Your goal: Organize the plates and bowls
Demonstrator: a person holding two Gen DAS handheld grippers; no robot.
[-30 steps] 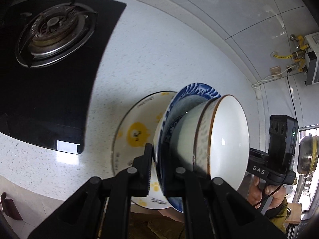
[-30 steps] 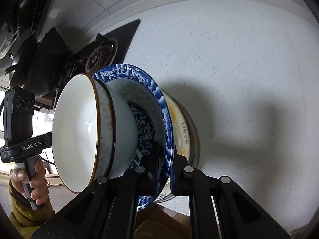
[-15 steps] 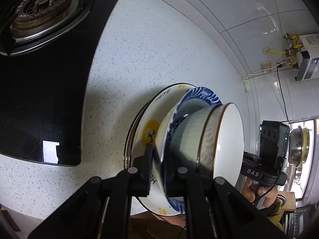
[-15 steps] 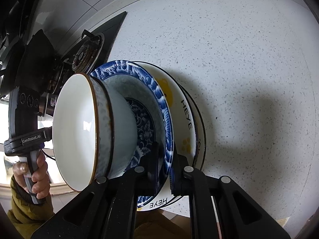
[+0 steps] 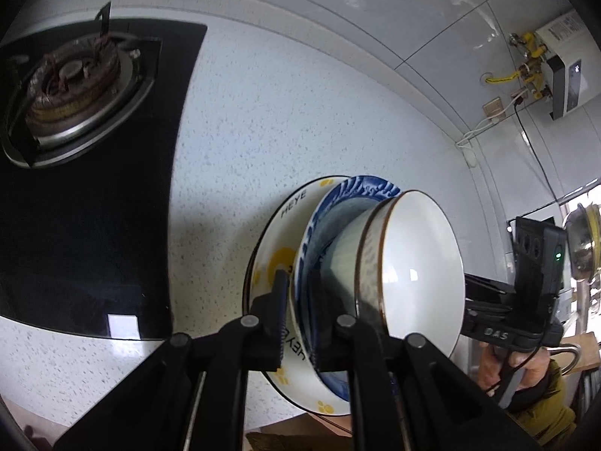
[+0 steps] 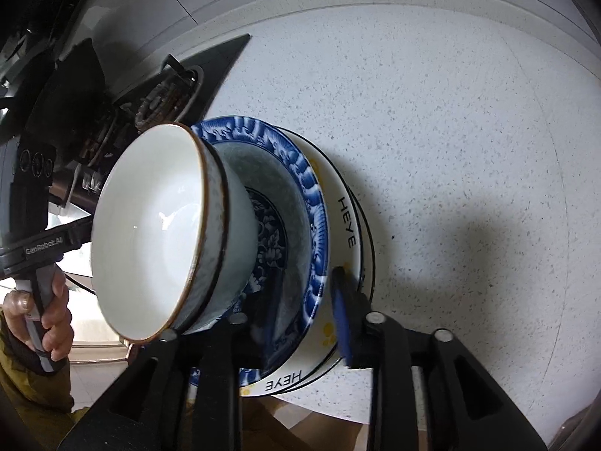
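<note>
A white bowl with a brown rim sits in a blue patterned dish, which rests on a white plate printed HEYE with yellow marks on the speckled counter. My left gripper straddles the blue dish's rim with its jaws slightly apart. My right gripper straddles the opposite rim with a clear gap on each side. The plate's underside is hidden.
A black glass hob with a gas burner lies left of the stack. The speckled counter runs to a tiled wall. A water heater with pipes hangs at the far right. The counter's front edge is just below the stack.
The stack came down onto the HEYE plate. Both grippers, shut on the blue dish's rim before, have now opened; the right one shows the wider gap.
</note>
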